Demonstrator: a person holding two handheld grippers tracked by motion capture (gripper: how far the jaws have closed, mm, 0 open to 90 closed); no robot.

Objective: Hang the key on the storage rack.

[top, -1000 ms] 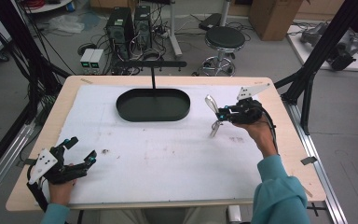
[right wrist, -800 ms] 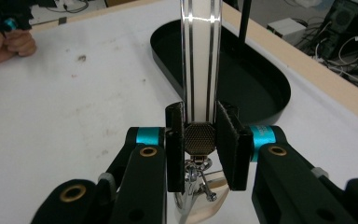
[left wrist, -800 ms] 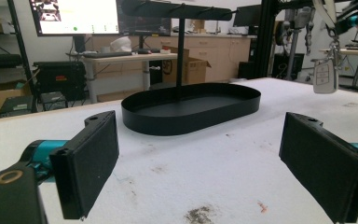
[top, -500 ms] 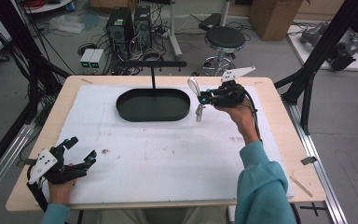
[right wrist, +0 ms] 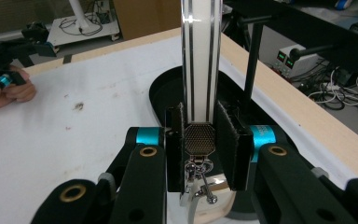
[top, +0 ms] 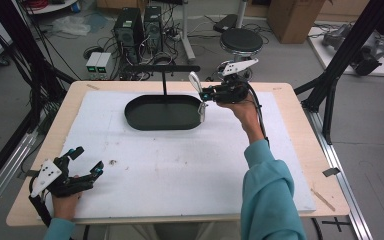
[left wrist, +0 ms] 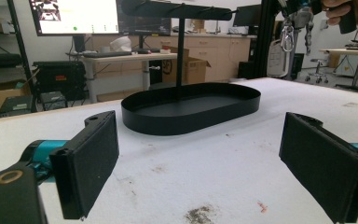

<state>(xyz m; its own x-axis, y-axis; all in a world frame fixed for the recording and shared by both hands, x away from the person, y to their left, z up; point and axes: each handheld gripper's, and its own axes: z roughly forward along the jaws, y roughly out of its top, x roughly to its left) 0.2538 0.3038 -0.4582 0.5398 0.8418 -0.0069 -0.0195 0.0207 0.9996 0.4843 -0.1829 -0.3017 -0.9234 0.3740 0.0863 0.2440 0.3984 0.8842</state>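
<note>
A black oval tray [top: 145,126] with a T-shaped stand [top: 162,68] sits at the far middle of the white mat. My right gripper [top: 203,95] hovers over the tray's right end, just below the stand's bar, shut on a white striped strap [top: 195,80]. In the right gripper view the strap [right wrist: 200,56] rises between the pads and its metal clasp [right wrist: 198,140] is pinched there, with the tray [right wrist: 163,93] below. My left gripper [top: 87,160] rests open at the near left corner. In its own view the jaws [left wrist: 209,163] are wide apart and face the tray [left wrist: 191,112].
The mat has a few dirty spots [top: 112,162] near the left hand. A stool [top: 241,40], computer cases [top: 137,25] and cables stand on the floor beyond the table's far edge. Black frame posts [top: 330,100] rise at the table's right side.
My right hand carried the strap leftward and a little up, from right of the tray to over the tray's right end. The left gripper stayed put.
</note>
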